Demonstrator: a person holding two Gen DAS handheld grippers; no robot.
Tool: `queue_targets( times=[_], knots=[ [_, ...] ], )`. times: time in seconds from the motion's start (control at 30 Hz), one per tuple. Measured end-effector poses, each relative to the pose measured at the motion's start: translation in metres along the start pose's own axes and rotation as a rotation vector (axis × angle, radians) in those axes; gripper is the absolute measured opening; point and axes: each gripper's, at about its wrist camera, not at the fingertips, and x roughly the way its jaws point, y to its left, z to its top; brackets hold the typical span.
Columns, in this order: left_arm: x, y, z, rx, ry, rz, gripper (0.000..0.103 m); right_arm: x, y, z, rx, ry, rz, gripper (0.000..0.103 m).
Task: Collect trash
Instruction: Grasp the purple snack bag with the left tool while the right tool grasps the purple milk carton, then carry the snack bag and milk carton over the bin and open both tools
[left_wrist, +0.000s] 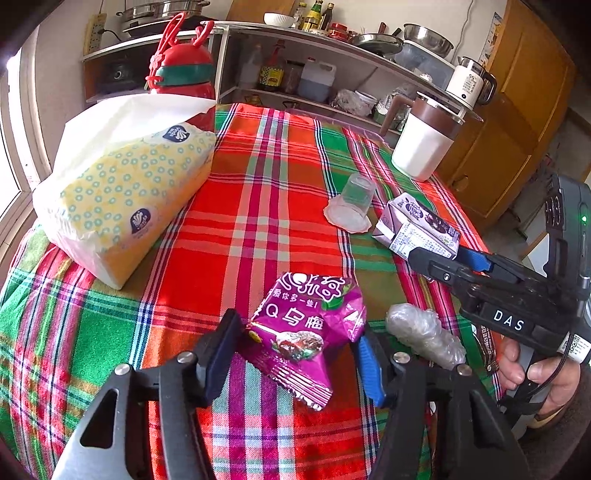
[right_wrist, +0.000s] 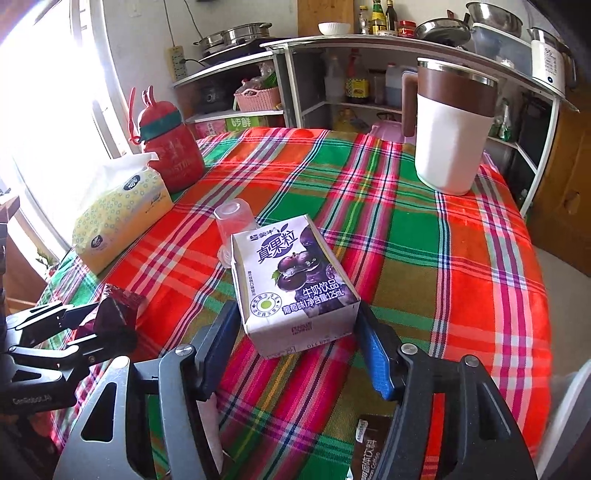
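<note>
A purple snack packet (left_wrist: 303, 332) lies on the plaid tablecloth (left_wrist: 266, 206), and my left gripper (left_wrist: 297, 354) is shut on it, its right side crumpled against the blue pad (left_wrist: 367, 365). In the right wrist view the same packet (right_wrist: 110, 310) sits pinched in that gripper. A small grape milk carton (right_wrist: 291, 280) lies flat with its near end between the fingers of my right gripper (right_wrist: 295, 332). The blue pad (right_wrist: 373, 350) meets its corner and a sliver of cloth shows at the other finger. An upturned clear plastic cup (left_wrist: 352, 205) and a crumpled plastic wad (left_wrist: 421, 334) lie nearby.
A tissue pack (left_wrist: 118, 195) and a red bottle (left_wrist: 181, 70) stand at the left, and a white and brown jug (right_wrist: 450, 133) at the far right. A brown sachet (right_wrist: 369, 443) lies at the near edge. Kitchen shelves (right_wrist: 332, 92) stand behind the table.
</note>
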Motion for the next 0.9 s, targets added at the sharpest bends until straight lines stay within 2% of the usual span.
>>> queue_targets(
  times=[0.47, 0.9],
  knots=[
    [-0.026, -0.015, -0.002, 0.006, -0.046, -0.027, 0.057, -0.037, -0.008, -0.012, 0.051, -0.083, 0.007, 0.062],
    [-0.044, -0.066, -0.001, 0.065, -0.083, -0.092, 0.057, -0.088, -0.031, -0.032, 0.125, -0.159, 0.000, 0.062]
  ],
)
